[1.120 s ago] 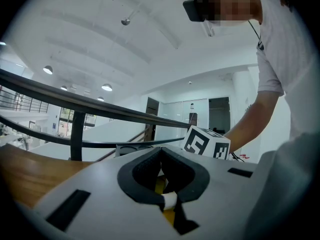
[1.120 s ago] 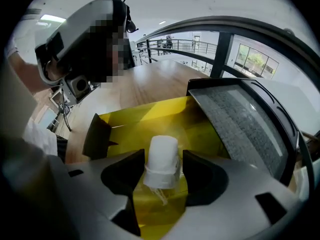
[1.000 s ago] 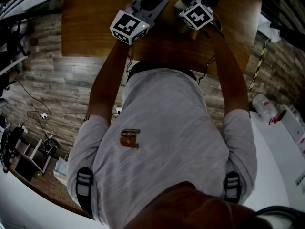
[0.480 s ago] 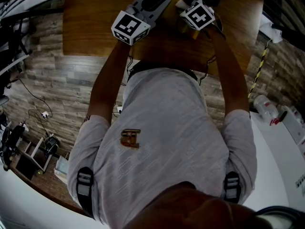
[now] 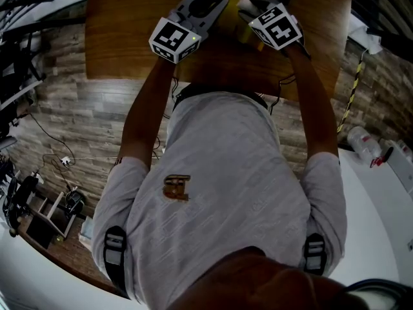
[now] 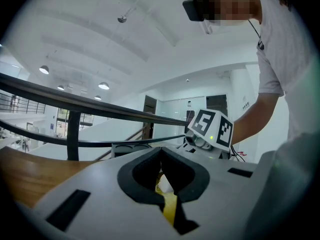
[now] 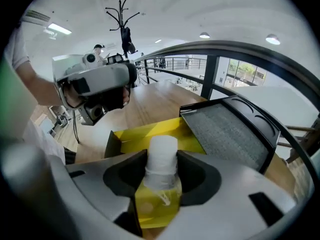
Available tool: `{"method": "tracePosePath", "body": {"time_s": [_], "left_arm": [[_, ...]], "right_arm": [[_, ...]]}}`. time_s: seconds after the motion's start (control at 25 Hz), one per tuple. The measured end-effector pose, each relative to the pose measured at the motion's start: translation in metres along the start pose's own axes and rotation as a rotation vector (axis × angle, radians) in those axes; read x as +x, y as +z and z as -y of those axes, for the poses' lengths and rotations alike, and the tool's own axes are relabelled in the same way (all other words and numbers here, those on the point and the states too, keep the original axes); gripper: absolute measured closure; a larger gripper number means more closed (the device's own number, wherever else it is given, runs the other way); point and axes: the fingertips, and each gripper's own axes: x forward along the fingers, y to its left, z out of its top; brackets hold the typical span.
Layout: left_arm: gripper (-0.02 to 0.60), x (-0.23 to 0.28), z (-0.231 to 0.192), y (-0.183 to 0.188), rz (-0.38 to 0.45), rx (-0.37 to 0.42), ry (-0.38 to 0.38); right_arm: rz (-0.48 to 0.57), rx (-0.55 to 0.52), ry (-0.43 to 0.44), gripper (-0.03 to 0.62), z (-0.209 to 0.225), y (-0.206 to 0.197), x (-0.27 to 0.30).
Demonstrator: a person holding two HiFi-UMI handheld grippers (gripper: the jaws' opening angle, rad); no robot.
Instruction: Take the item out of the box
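A black tray [image 7: 225,129] borders one side of the yellow box [image 7: 150,134]; the left gripper [image 5: 217,1] occupies the other; the table [image 7: 150,101] beyond is open.

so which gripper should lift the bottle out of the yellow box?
Right. The right gripper is clamped on the white-capped bottle over the yellow box. The left gripper looks shut on the box edge, no bottle between its jaws.

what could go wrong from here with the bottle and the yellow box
1. The right gripper grips the white-capped bottle only around its cap, so the bottle may slip or tilt when lifted.
2. The left gripper seems to pinch only a thin edge of the yellow box, so the box could lift along with the bottle or tear.
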Motion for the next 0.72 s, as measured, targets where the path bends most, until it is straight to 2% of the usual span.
{"method": "tracePosePath", "body": {"time_s": [0.32,0.72], "left_arm": [[0.561,0.000,0.011,0.014,0.016,0.008,0.011],[0.561,0.000,0.046,0.054,0.091,0.023,0.027]], "right_arm": [[0.223,0.056,-0.052,0.395,-0.004,0.028,-0.048],[0.529,0.119,-0.117,0.395,-0.012,0.060,-0.137]]}}
